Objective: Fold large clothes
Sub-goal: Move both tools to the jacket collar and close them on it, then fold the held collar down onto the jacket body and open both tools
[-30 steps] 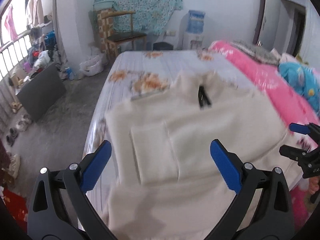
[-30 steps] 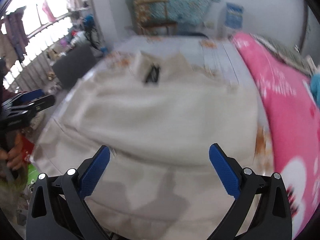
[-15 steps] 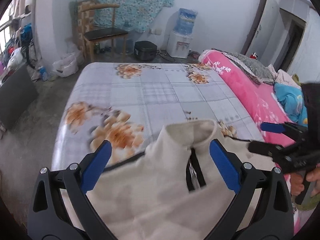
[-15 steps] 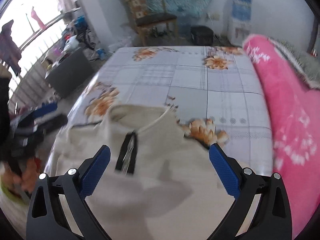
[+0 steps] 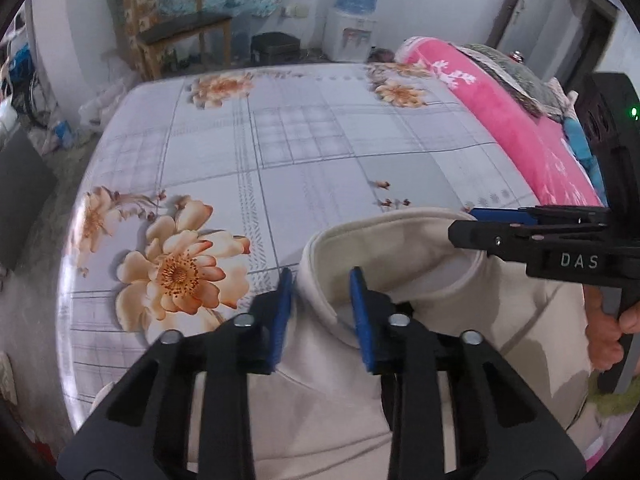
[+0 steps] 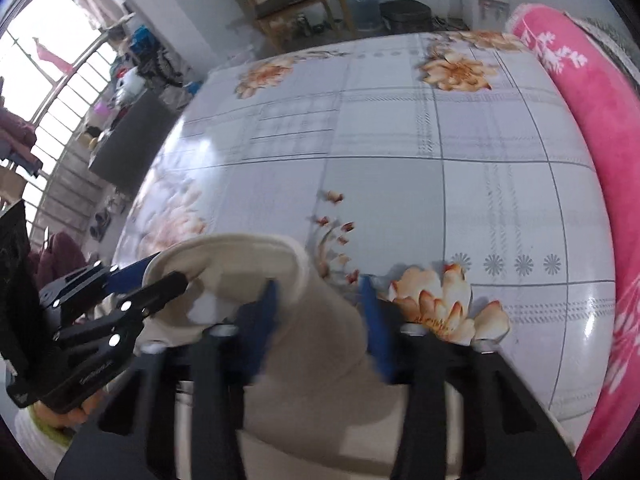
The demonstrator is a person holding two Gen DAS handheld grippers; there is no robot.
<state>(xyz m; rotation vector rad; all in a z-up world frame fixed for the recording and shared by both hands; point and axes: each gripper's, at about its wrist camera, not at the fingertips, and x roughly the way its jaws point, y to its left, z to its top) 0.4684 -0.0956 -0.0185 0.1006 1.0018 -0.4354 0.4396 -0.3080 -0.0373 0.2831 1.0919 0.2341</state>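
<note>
Both tongs have just been closing: left tongs (image 5: 322, 312) and right tongs (image 6: 320, 320) pinch the cream garment's (image 5: 420, 360) collar at the bed's (image 5: 320, 152) near edge; bare sheet beyond.

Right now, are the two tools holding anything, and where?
Yes. Both have just been closing on the cream sweater: left tool at the collar's left side, right tool at its right side.

Daylight is coming in thru the barred window (image 6: 44, 92) at upper left of the right wrist view, blowing out white there. Glare is showing on the glossy floral bedsheet (image 6: 400, 184), esp. lower right. Strong fisheye bending w/ dark corners in both views. Right gripper (image 6: 320, 316) is blurring; left wrist view is staying sharper, evenly lit, soft shadows.
</note>
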